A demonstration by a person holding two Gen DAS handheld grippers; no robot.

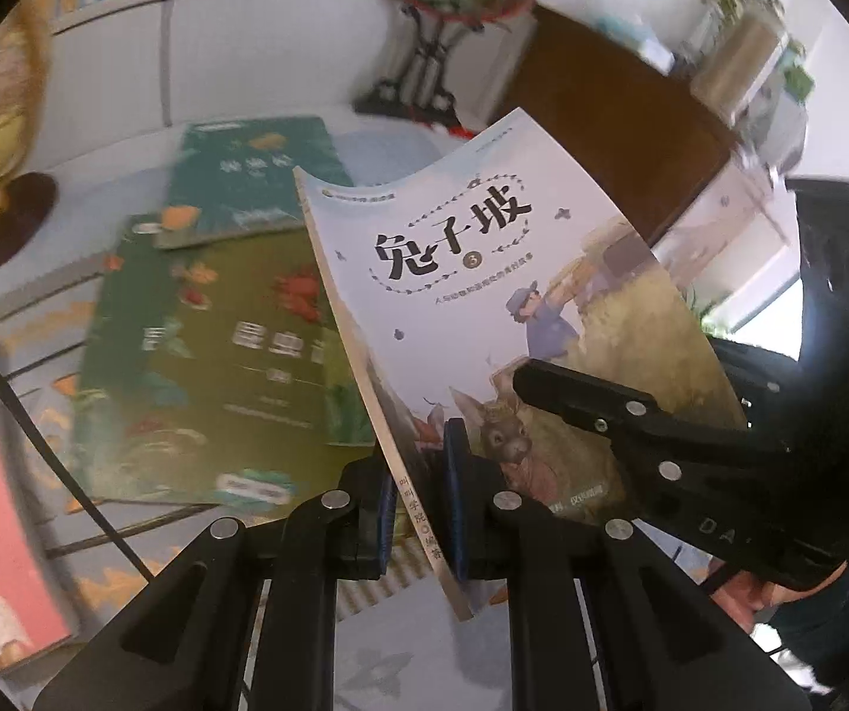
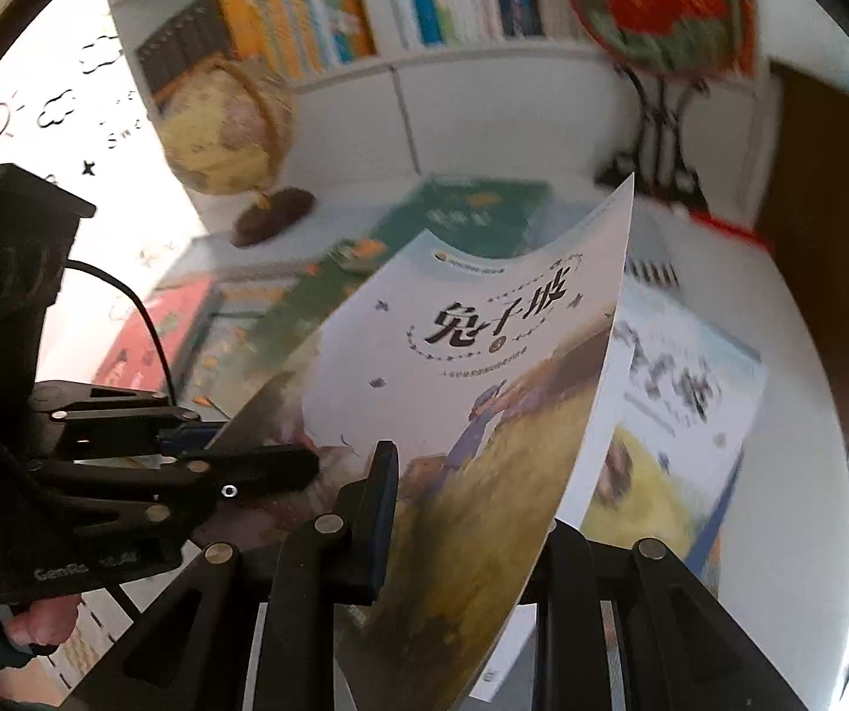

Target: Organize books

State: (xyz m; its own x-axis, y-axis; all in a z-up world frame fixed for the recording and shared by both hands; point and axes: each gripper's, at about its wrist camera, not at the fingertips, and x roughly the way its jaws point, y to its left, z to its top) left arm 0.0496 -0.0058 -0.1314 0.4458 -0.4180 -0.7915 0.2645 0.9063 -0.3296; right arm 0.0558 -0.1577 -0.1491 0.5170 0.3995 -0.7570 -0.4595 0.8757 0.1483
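The thin pale-blue paperback with black title lettering fills frame centre, raised above the white tabletop. The left gripper pinches its spine edge at lower centre; the right gripper clamps the opposite side. Long axis runs from both claws toward the top of the frame, toward the white bookshelf

Study or reading room: packed bookshelf, globe, children's books spread on white desk.
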